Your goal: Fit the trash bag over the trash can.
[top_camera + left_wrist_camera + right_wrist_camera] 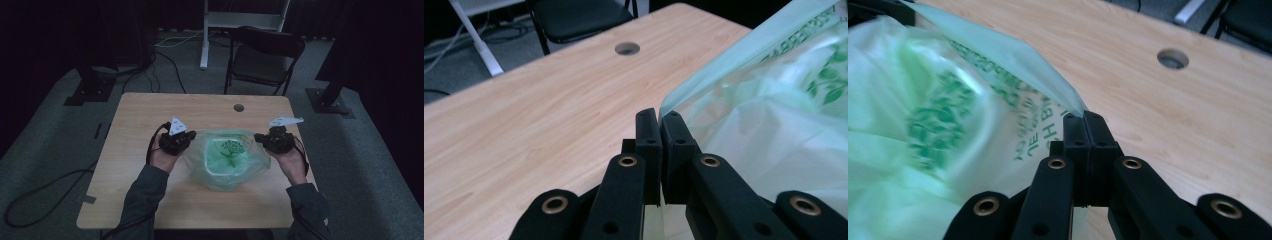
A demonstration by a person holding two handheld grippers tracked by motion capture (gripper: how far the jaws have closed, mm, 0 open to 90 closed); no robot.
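A thin green plastic bag [227, 160] with a dark tree print lies on the wooden table [140, 130], stretched between both hands. My left gripper [192, 136] pinches the bag's left top corner; its jaws are pressed together on the bag's edge [674, 107] in the left gripper view, where my left gripper [660, 120] points across the table. My right gripper [259, 138] pinches the opposite corner; in the right gripper view my right gripper [1083, 119] is shut on the film [1068, 97]. The bag [923, 125] bulges to the left there.
A round cable hole [239, 107] sits near the table's far edge. A black folding chair [265, 60] and a white stand [205, 35] are behind the table. Cables trail across the grey floor at the left.
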